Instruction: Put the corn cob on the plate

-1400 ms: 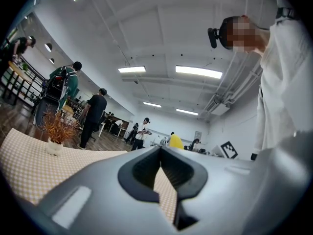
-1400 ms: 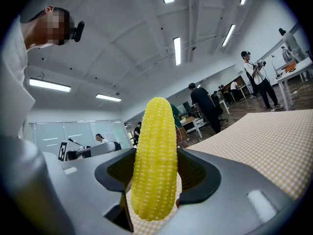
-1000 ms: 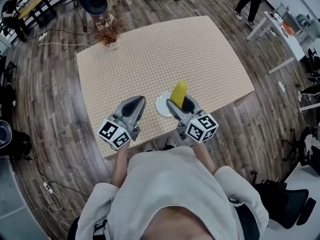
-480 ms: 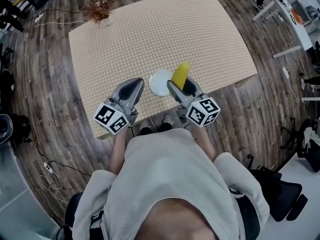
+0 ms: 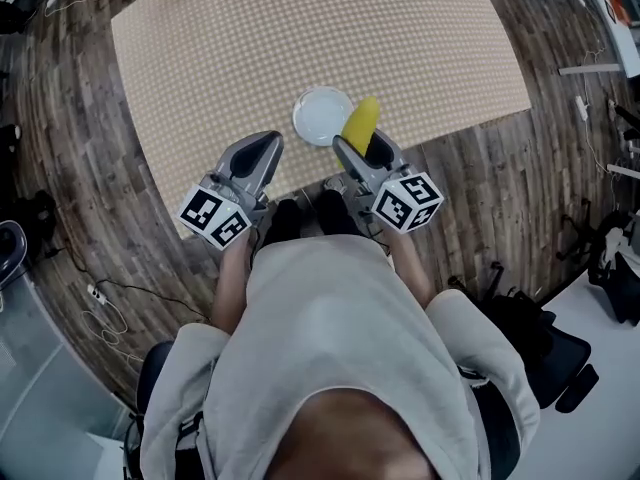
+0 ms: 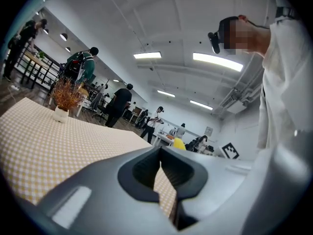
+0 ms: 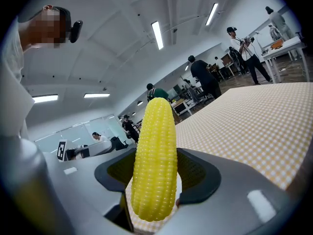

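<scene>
As the plate (image 5: 310, 118) lies just beyond its fingers, the corn cob (image 7: 155, 160) is clamped in the right gripper (image 5: 362, 154) for lowering; the left gripper (image 6: 160, 153) is closed, empty.

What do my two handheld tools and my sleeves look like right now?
Both the left tool and right tool have smooth grey shells with dark ribbed pads, each ending in a white cube with black square markers. Sleeves are pale grey. No cables visible.
</scene>
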`<state>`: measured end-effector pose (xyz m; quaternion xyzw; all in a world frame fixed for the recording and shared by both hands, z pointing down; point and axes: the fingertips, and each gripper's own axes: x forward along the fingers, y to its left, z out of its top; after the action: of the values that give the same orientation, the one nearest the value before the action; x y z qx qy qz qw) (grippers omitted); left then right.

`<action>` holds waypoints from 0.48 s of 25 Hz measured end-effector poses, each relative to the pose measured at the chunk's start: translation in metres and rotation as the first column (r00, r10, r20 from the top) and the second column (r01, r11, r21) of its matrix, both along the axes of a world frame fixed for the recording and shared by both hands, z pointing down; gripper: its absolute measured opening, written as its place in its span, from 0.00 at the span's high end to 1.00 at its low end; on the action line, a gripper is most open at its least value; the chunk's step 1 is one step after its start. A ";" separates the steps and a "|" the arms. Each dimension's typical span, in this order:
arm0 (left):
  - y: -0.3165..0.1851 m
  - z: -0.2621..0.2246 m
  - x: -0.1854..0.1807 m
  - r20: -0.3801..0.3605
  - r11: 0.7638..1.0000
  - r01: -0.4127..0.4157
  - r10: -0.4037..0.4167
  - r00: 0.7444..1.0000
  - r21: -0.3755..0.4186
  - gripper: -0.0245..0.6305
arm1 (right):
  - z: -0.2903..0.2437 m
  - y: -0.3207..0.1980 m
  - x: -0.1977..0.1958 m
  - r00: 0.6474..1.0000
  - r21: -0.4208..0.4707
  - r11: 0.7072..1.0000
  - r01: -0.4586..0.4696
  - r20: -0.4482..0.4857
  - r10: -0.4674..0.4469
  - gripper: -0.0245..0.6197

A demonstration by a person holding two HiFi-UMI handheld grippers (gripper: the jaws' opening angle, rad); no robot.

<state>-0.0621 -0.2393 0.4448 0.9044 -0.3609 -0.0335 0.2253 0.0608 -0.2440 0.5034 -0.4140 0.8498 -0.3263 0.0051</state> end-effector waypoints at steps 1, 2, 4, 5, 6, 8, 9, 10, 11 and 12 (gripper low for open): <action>0.001 0.005 0.001 -0.003 1.000 -0.004 0.004 1.000 -0.014 0.95 | 0.006 0.003 0.000 1.000 -0.016 1.000 0.000 0.000 0.000 0.56; 0.003 0.011 0.003 -0.006 1.000 -0.008 0.008 1.000 -0.028 0.95 | 0.012 0.007 0.000 1.000 -0.032 0.999 0.001 0.000 -0.001 0.56; 0.006 0.021 0.004 -0.013 0.998 -0.016 0.016 1.000 -0.053 0.95 | 0.024 0.014 -0.001 1.000 -0.063 0.998 0.002 -0.002 -0.003 0.56; 0.008 0.026 0.004 -0.016 0.998 -0.020 0.019 1.000 -0.063 0.95 | 0.031 0.017 -0.003 1.000 -0.078 0.997 0.003 -0.002 -0.003 0.56; 0.009 0.031 0.003 -0.019 0.997 -0.024 0.022 1.000 -0.072 0.95 | 0.037 0.019 -0.004 1.000 -0.093 0.996 0.003 -0.001 -0.003 0.56; 0.012 0.039 0.002 -0.023 0.996 -0.029 0.027 0.999 -0.088 0.95 | 0.050 0.025 -0.006 1.000 -0.126 0.992 0.001 0.005 0.000 0.56; 0.013 0.043 0.001 -0.024 0.995 -0.030 0.028 0.999 -0.097 0.95 | 0.057 0.028 -0.007 1.000 -0.143 0.990 -0.001 0.011 0.003 0.56; 0.014 0.046 0.001 -0.024 0.994 -0.030 0.028 0.999 -0.104 0.95 | 0.062 0.030 -0.008 1.000 -0.160 0.987 -0.004 0.016 0.007 0.56; 0.015 0.048 0.000 -0.024 0.993 -0.030 0.027 0.999 -0.111 0.95 | 0.068 0.033 -0.008 1.000 -0.176 0.984 -0.008 0.021 0.012 0.56; 0.016 0.051 0.001 -0.023 0.993 -0.029 0.027 0.999 -0.117 0.95 | 0.072 0.036 -0.007 1.000 -0.188 0.982 -0.011 0.023 0.016 0.56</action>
<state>-0.0613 -0.2229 0.4953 0.8941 -0.3471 -0.0188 0.2823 0.0538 -0.2084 0.5756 -0.4144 0.8122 -0.4101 -0.0214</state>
